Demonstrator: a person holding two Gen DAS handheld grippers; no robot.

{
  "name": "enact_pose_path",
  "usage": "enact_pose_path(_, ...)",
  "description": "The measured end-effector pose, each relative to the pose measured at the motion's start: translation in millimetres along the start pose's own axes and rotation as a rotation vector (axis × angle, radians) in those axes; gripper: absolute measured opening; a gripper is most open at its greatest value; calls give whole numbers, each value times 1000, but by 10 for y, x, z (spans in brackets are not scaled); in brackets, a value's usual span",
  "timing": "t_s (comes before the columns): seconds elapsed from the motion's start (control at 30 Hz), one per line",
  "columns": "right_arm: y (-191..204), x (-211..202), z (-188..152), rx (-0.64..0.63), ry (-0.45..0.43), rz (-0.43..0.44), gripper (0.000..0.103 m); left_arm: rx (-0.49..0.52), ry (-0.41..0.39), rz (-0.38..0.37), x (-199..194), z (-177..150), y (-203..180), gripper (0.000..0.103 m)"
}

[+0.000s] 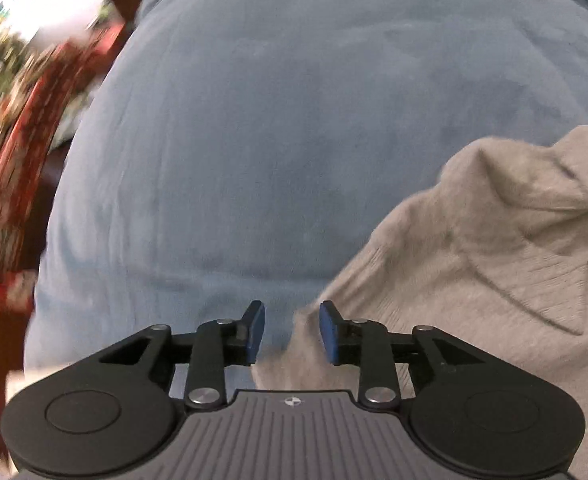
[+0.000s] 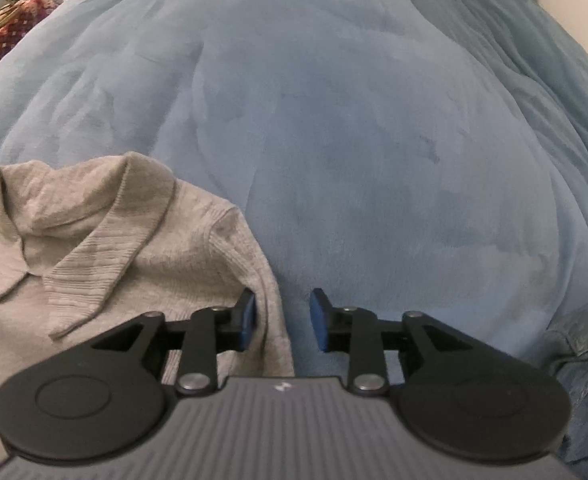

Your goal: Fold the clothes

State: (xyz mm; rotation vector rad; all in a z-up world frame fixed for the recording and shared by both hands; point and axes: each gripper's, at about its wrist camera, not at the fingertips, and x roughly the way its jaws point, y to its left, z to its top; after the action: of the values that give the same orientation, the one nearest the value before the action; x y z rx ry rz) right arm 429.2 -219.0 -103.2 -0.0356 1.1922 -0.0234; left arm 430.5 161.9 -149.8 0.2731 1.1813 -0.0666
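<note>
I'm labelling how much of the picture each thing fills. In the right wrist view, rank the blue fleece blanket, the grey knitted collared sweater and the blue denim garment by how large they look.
1. Blue fleece blanket
2. Grey knitted collared sweater
3. Blue denim garment, cut off by the frame edge, so its true size is unsure.

A grey ribbed-collar knit sweater (image 2: 105, 248) lies front-up, collar spread, on the blue blanket (image 2: 354, 140)

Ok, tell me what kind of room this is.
Probably a bedroom at home: a plush blue blanket covers a wide, soft surface like a bed, a grey knit sweater lies on it, and red patterned fabric sits beyond.
</note>
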Motion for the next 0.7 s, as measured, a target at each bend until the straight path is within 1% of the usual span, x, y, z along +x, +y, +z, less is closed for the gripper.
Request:
enact_pose_path(0.03, 7, -14, 26, -10, 7, 6, 34, 44, -19, -19, -17, -2, -18, 34)
enact_pose_path(0.13, -18, -23, 133, -36, 17, 33, 34, 188, -74, -61, 27, 159, -134, 34)
enact_pose_path(0.23, 69, -3, 235, -84, 15, 65, 34, 283, -101, -119, 160, 337, -254, 34)
enact_pose_path(0.37, 119, 52, 312, -122, 40, 83, 34, 336, -49, -188, 387, 393, -446, 34)
enact_pose_path(0.43, 65, 60, 297, -116, 60, 79, 36, 368, -40, -182, 456, 350, -487, 34)
enact_pose_path(0.5, -54, 50, 225, -80, 90, 82, 36, 396, -32, -178, 518, 311, -522, 34)
enact_pose_path(0.6, -207, 52, 93, -18, 129, 108, 36, 384, -28, -186, 536, 300, -506, 34)
enact_pose_path(0.7, -237, 10, 53, 11, 117, 136, 36, 360, -21, -197, 521, 304, -458, 33)
